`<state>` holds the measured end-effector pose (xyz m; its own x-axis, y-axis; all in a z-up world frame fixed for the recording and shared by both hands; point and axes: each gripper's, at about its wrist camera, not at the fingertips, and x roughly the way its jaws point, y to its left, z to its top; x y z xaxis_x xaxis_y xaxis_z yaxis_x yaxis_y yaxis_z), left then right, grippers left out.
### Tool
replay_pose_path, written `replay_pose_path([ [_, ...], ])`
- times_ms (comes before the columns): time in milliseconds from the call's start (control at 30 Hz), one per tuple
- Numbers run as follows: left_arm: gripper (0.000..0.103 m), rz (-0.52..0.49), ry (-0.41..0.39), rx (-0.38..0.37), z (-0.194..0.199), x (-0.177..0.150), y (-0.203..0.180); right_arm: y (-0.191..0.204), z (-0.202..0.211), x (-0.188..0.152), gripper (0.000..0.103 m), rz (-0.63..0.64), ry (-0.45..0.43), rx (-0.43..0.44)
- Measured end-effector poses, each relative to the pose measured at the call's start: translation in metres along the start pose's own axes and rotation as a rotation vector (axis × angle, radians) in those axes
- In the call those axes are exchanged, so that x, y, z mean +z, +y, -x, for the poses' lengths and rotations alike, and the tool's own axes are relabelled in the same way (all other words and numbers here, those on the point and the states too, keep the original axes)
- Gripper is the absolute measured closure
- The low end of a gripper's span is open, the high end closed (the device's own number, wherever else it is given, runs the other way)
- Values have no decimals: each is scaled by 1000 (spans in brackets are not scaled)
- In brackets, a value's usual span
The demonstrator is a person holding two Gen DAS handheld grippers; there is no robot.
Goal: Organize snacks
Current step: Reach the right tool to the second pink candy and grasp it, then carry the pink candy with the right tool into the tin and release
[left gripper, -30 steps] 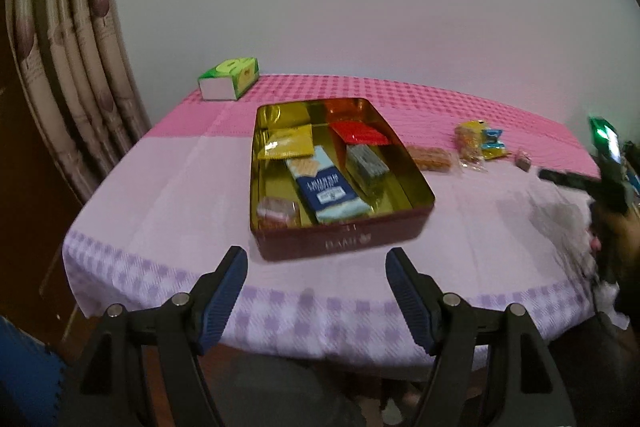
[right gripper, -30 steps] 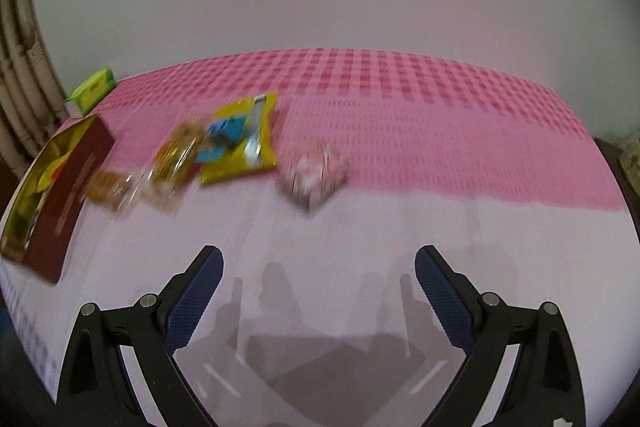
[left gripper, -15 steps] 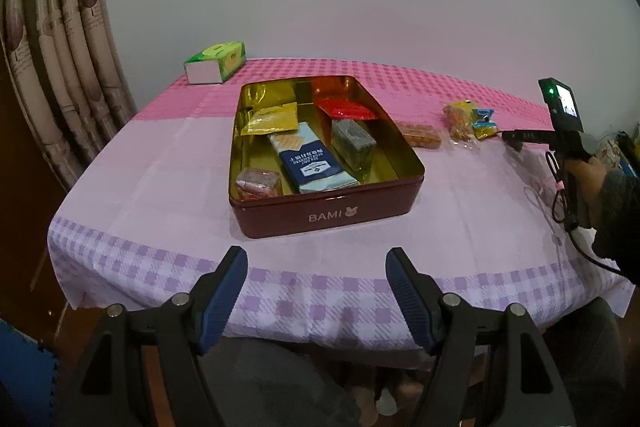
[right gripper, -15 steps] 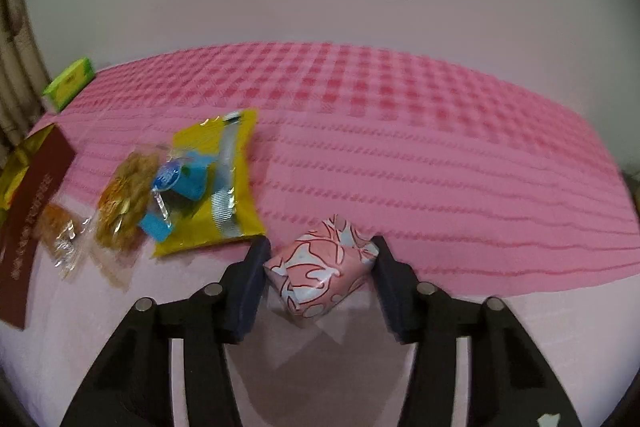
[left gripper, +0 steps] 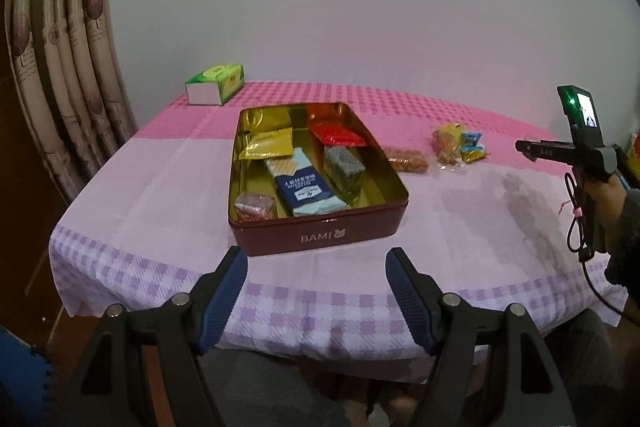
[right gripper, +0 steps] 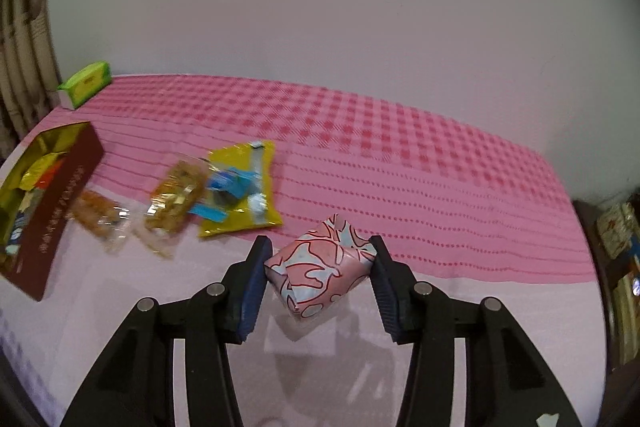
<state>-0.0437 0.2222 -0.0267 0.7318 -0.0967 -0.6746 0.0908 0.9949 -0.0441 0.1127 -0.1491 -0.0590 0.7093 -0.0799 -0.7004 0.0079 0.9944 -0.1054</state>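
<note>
Left wrist view: the left gripper (left gripper: 316, 291) gapes wide and empty, red tin (left gripper: 320, 235) at twelve o'clock, bare tablecloth (left gripper: 152, 195) at ten; right wrist view: the right gripper (right gripper: 320, 279), jaws just closed, clamps a pink patterned packet (right gripper: 320, 267), seemingly lifted, loose snacks (right gripper: 216, 195) at ten o'clock.

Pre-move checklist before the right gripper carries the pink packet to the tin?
1. Right gripper pads on pink packet: ok, held at both sides.
2. Packet clear of the cloth: ok, shadow beneath.
3. Tin open: ok.
4. Free spot in tin: ok, bare floor near the front right corner.
5. Left gripper out of the way: ok, open and empty, in front of the tin.
6. Grip firmness: cannot tell.
</note>
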Motion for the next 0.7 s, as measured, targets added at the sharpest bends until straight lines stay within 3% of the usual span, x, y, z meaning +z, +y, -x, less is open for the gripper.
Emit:
replay_pose_path([
  [433, 30, 99, -77, 15, 28, 8, 17, 72, 77, 54, 58, 125, -109, 15],
  [700, 30, 146, -93, 32, 36, 9, 27, 129, 100, 75, 58, 191, -152, 54],
])
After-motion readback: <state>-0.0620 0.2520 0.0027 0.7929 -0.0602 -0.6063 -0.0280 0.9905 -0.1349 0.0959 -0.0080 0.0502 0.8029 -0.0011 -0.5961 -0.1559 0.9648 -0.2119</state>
